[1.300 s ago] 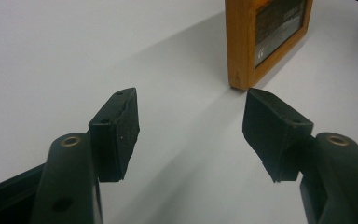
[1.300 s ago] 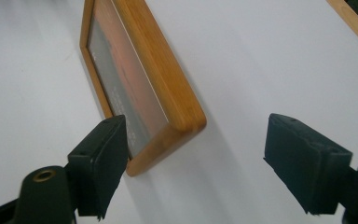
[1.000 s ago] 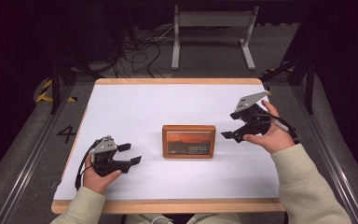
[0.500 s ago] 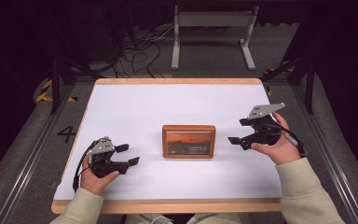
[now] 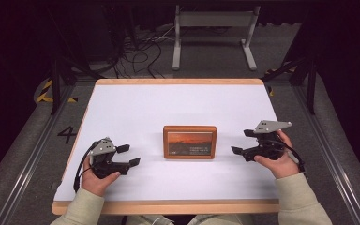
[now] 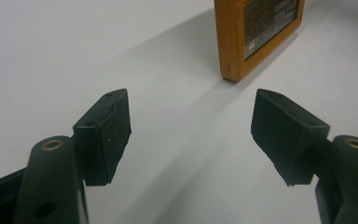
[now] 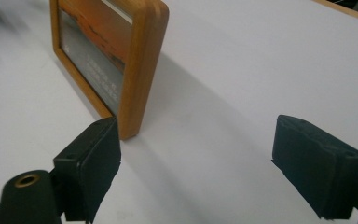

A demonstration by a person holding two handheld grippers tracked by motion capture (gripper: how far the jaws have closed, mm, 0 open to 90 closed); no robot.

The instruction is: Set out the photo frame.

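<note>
Between left tongs [image 5: 129, 155] and right tongs [image 5: 242, 141] (both gaping, empty): picture frame [image 5: 190, 142], untouched.

The frame [image 5: 190, 142] lies alone at the middle of the table [image 5: 178, 101], toward its near edge. Bare surface runs from it to every edge. The left gripper [image 5: 128, 155] and right gripper [image 5: 242, 141] flank it, both apart from it.
</note>
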